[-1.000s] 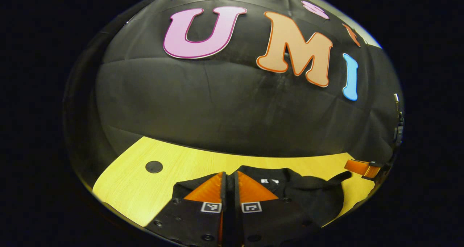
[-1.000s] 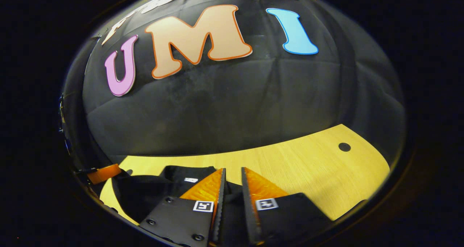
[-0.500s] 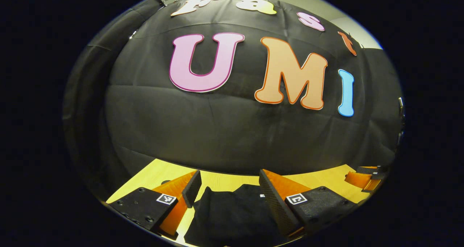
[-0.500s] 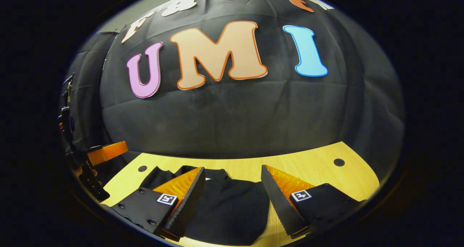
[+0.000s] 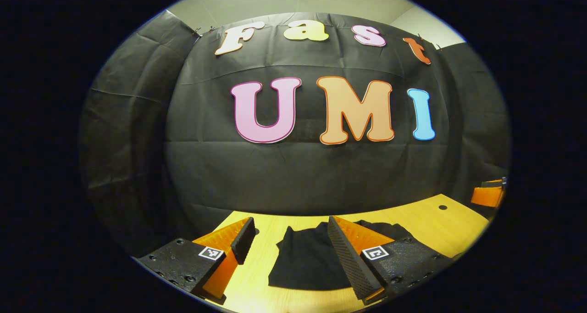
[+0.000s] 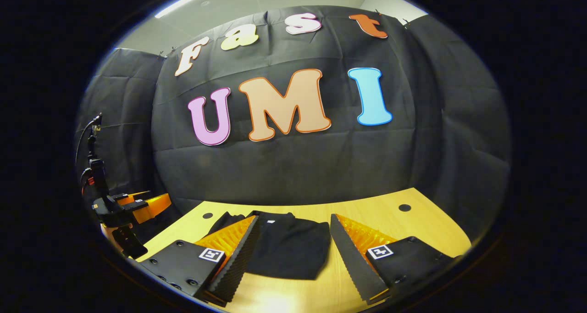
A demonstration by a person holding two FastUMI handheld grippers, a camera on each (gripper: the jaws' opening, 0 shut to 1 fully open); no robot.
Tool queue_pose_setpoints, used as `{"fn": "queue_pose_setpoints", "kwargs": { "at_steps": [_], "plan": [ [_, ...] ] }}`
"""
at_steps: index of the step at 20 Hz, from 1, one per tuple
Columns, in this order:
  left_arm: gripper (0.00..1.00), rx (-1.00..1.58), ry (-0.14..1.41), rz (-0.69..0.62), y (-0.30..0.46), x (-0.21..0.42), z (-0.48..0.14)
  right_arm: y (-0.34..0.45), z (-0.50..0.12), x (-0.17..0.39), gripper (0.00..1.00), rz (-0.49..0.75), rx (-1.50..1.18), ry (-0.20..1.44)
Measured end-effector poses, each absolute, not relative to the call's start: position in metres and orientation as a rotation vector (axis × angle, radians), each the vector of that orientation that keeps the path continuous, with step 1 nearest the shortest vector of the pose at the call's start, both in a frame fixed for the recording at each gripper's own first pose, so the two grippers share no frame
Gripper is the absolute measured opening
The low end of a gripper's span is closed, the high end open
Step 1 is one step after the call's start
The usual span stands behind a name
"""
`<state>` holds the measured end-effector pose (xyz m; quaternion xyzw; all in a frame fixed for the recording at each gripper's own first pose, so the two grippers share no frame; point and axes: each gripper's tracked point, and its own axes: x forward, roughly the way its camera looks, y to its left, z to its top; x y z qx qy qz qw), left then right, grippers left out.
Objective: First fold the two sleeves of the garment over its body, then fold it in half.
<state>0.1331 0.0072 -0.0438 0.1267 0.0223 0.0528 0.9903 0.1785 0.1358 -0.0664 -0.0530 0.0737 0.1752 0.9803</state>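
Observation:
A black garment lies folded into a compact flat stack on the yellow wooden table. In the left gripper view my left gripper is open above the table, with the stack just ahead between its fingers and nothing held. In the right gripper view the same garment lies ahead of my right gripper, which is also open and holds nothing. A small white tag shows at the garment's far edge. The other gripper shows at the left edge of the right gripper view.
The black cloth wall rises behind the table's far edge. Small dark round holes sit in the tabletop near the back. A part of the other gripper shows at the right edge of the left gripper view.
Both grippers were shut on the garment's cloth a second ago; they opened, let it go and have since lifted and drawn back. The garment now rests folded on the table.

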Motion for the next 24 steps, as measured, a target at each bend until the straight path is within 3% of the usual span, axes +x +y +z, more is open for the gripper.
{"fn": "queue_pose_setpoints", "kwargs": {
  "at_steps": [1,6,11,14,15,16,17,18,21,24],
  "plan": [
    [0.93,0.246,0.046,0.11,0.005,0.121,-0.043,0.127,-0.067,0.166,0.97,0.348,-0.11,0.149],
    [0.93,0.288,0.028,0.113,-0.005,0.074,-0.034,0.108,-0.07,0.12,0.94,0.347,-0.094,0.144],
    [0.93,0.292,0.066,0.069,-0.023,0.042,-0.044,0.093,-0.084,0.096,0.97,0.327,-0.067,0.167],
    [0.94,0.264,0.084,0.074,-0.026,0.044,-0.05,0.088,-0.085,0.092,0.97,0.32,-0.042,0.171],
    [0.94,0.258,0.086,0.073,-0.028,0.046,-0.05,0.087,-0.085,0.091,0.93,0.32,-0.038,0.175],
    [0.96,0.255,0.081,0.07,-0.029,0.047,-0.047,0.087,-0.086,0.091,0.97,0.318,-0.038,0.176],
    [0.94,0.255,0.072,0.063,-0.03,0.048,-0.044,0.086,-0.085,0.091,0.93,0.314,-0.039,0.174],
    [0.94,0.258,0.068,0.054,-0.031,0.051,-0.043,0.085,-0.086,0.091,0.97,0.307,-0.039,0.173],
    [0.95,0.262,0.112,0.025,-0.028,0.057,-0.056,0.086,-0.092,0.086,0.93,0.285,-0.013,0.199],
    [0.95,0.25,0.145,-0.02,-0.027,0.067,-0.064,0.084,-0.097,0.083,0.97,0.226,-0.002,0.204]
  ]
}}
